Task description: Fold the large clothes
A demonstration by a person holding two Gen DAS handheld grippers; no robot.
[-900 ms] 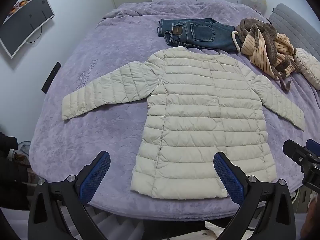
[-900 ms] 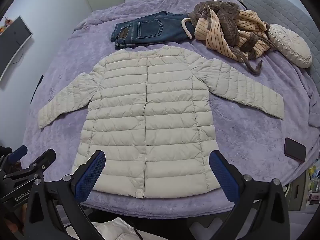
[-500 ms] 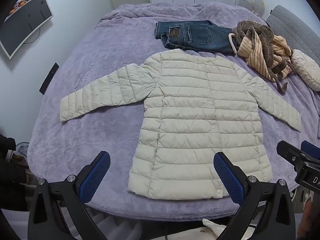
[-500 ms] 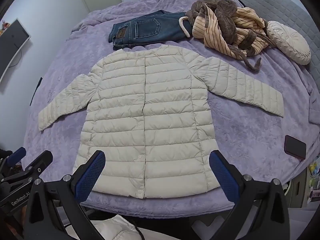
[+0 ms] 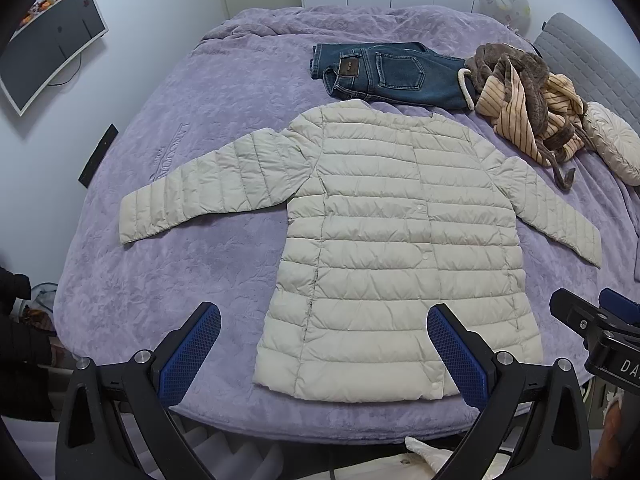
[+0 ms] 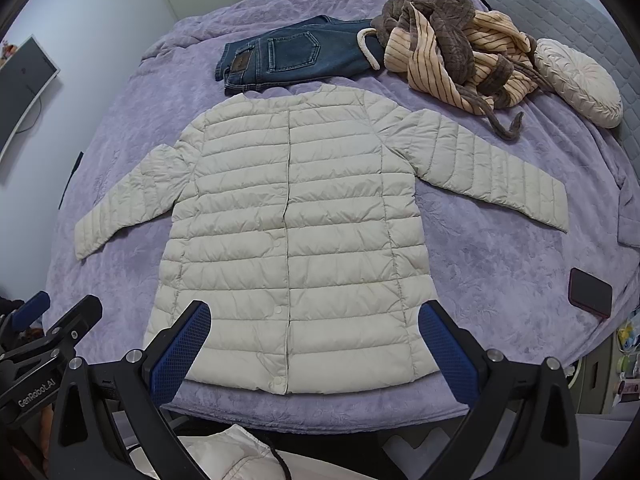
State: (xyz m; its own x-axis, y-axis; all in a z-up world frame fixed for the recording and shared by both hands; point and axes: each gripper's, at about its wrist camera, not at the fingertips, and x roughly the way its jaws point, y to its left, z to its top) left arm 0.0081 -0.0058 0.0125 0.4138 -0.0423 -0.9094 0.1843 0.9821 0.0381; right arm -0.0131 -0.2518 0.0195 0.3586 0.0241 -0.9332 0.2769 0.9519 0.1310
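Left wrist: jacket flat on bed, beyond wide-open left hand-held gripper.

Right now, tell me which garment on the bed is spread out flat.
The cream puffer jacket, lying buttoned with both sleeves out to the sides. The jeans beyond its collar are folded, and the striped robe beside them lies in a crumpled heap.

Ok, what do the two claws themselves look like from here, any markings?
Both match: black angular frames with triangular cut-outs and silver bolts, each finger faced with a blue, finely gridded pad. The left claw shows this in its own view, the right claw in its own. White lettering reads "GenRobot.AI" on the left one's body, seen from the right wrist. No cables visible on either.
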